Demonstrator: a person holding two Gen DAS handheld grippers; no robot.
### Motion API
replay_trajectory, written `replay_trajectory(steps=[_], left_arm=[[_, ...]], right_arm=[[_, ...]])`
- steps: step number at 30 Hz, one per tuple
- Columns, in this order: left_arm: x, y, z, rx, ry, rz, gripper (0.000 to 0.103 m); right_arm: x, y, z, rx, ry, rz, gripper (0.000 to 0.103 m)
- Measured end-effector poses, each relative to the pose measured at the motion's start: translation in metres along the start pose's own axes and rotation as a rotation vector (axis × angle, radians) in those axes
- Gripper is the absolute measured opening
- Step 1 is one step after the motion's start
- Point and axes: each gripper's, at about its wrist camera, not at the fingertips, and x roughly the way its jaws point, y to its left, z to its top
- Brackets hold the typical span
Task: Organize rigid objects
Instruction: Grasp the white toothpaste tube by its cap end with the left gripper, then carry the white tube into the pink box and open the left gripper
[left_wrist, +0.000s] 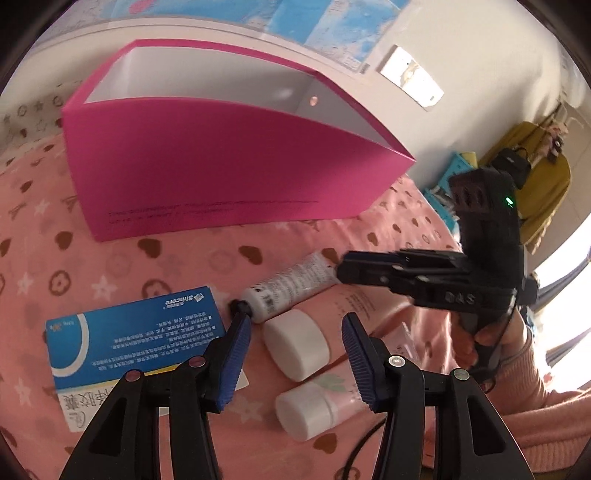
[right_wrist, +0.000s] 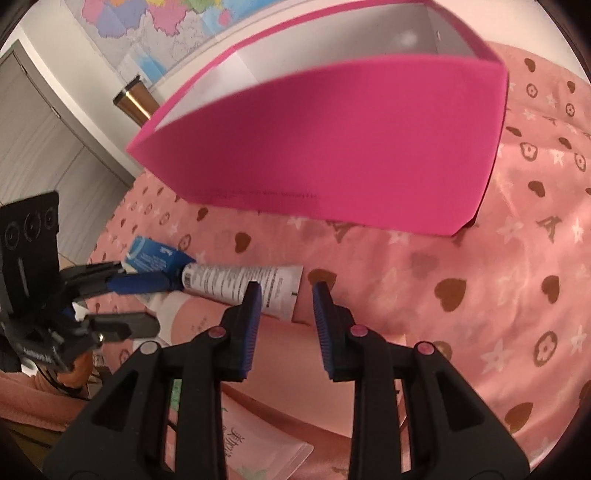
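Observation:
A magenta open-topped box stands on the pink patterned cloth; it also shows in the right wrist view. In front of it lie a blue medicine carton, a white printed tube with a black cap, and two pink tubes with white caps. My left gripper is open, its fingers straddling the upper pink tube's white cap. My right gripper is open just above the flat end of the white tube; it also shows in the left wrist view.
A wall map hangs behind the box. A metal tumbler stands at the back left. A yellow bag and blue crates sit at the far right. A pink sachet lies under my right gripper.

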Motion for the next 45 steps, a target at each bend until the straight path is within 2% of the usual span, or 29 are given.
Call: replay_trajectory(steps=[4,12,15,17,24,29,40,45], left_arm=[[-0.001,0.01,0.003,-0.029,0.011,0.02,0.052],[0.002,0.005,0.007,-0.028,0.035,0.017,0.053],[0.008,0.002,0.007,-0.027,0.057,0.009,0.053],[0.012,0.003,0.007,-0.035,0.065,0.013,0.053],[0.015,0.004,0.009,-0.064,0.036,0.039,0.053],[0.016,0.0,0.01,-0.043,0.016,0.109,0.052],[0.015,-0.008,0.014,-0.025,0.003,0.108,0.054],[0.01,-0.017,0.018,-0.006,-0.019,0.093,0.054]], right_arm=[[-0.003,0.003,-0.004,-0.02,0.016,0.033,0.032],[0.005,-0.003,0.001,0.019,0.009,0.021,0.033],[0.008,-0.001,0.001,0.019,0.004,0.04,0.043],[0.01,0.002,0.002,0.014,0.0,0.042,0.044],[0.013,0.006,0.001,0.007,-0.014,0.044,0.045],[0.014,0.007,-0.001,0.007,-0.024,0.045,0.045],[0.013,0.01,-0.002,0.003,-0.036,0.046,0.048],[0.002,0.009,-0.002,0.014,-0.069,0.05,0.048]])
